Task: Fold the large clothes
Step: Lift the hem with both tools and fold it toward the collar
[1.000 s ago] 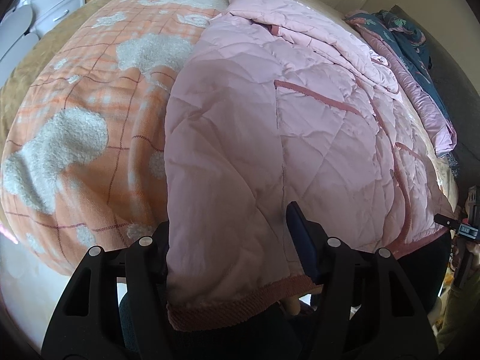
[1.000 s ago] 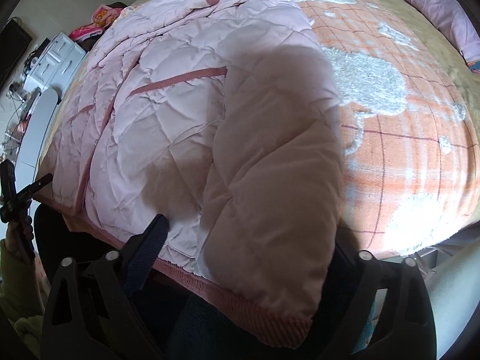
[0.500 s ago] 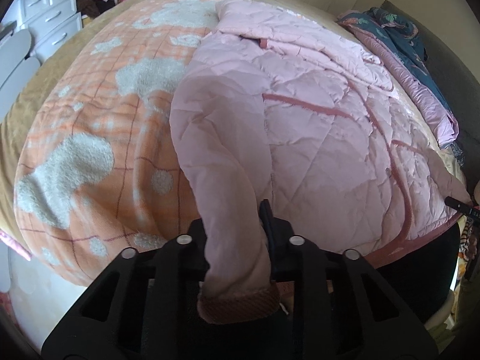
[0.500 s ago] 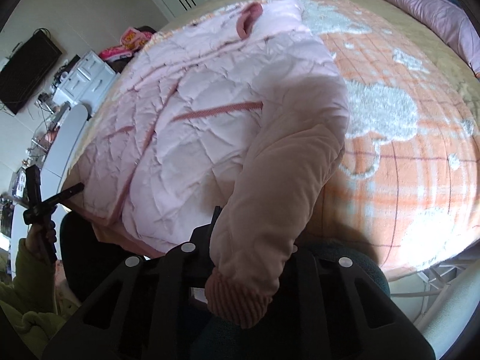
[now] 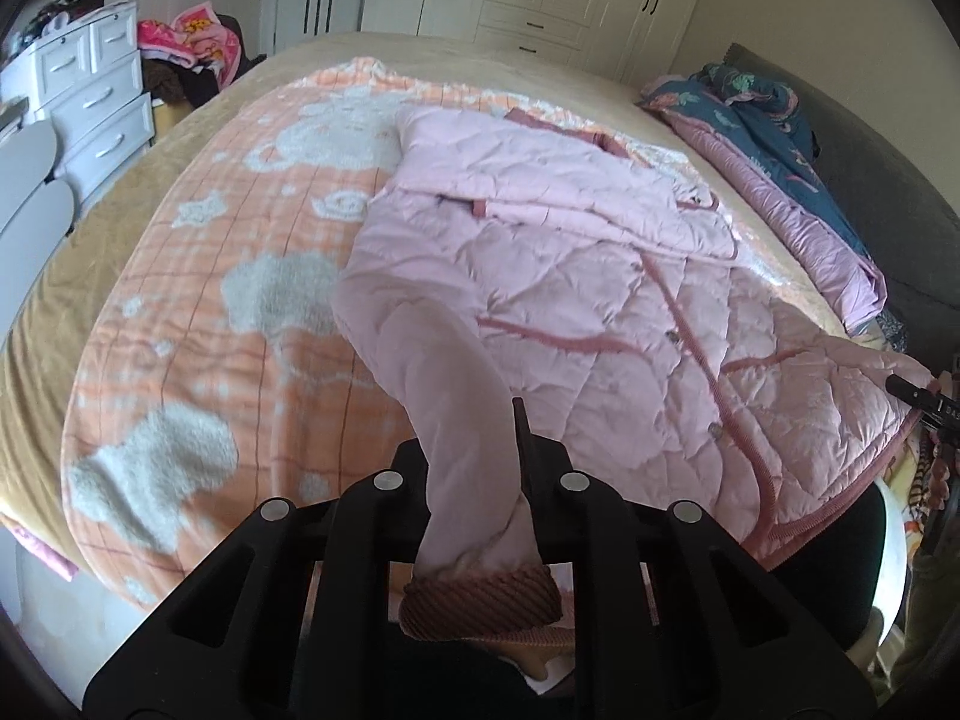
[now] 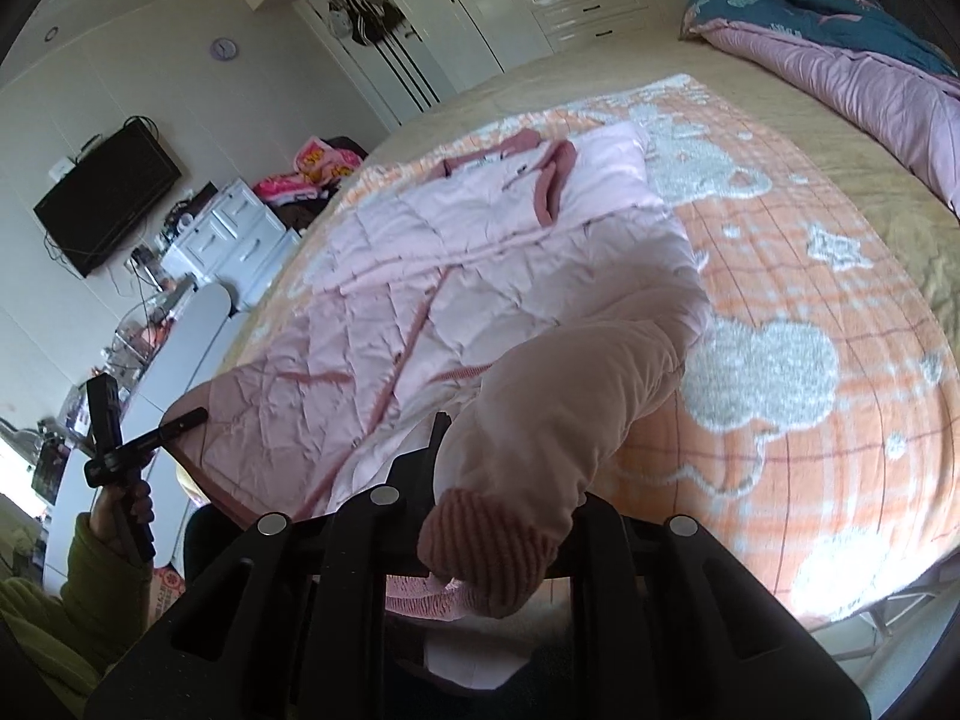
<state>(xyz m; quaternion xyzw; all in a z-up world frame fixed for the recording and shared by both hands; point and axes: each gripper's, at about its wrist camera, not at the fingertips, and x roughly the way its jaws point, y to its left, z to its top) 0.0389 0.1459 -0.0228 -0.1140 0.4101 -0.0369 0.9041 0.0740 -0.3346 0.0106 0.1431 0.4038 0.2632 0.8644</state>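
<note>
Now the pink quilted jacket [image 5: 576, 276] lies spread front-up on the orange blanket [image 5: 198, 300] across the bed [image 5: 66, 294], its hem at the bed's near edge. Left claw [image 5: 474, 480] is clenched on one sleeve [image 5: 444, 396] just above its ribbed cuff [image 5: 480, 600]; right claw [image 6: 504, 480] grips the other sleeve [image 6: 576, 396] likewise, both sleeves raised off the blanket.

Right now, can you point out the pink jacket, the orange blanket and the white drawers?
Pink jacket [image 5: 600, 300]: left wrist view, on its quilted front.
Orange blanket [image 5: 180, 330]: left wrist view, on a bare checked patch left of the jacket.
White drawers [image 5: 99, 102]: left wrist view, on a drawer front.
</note>
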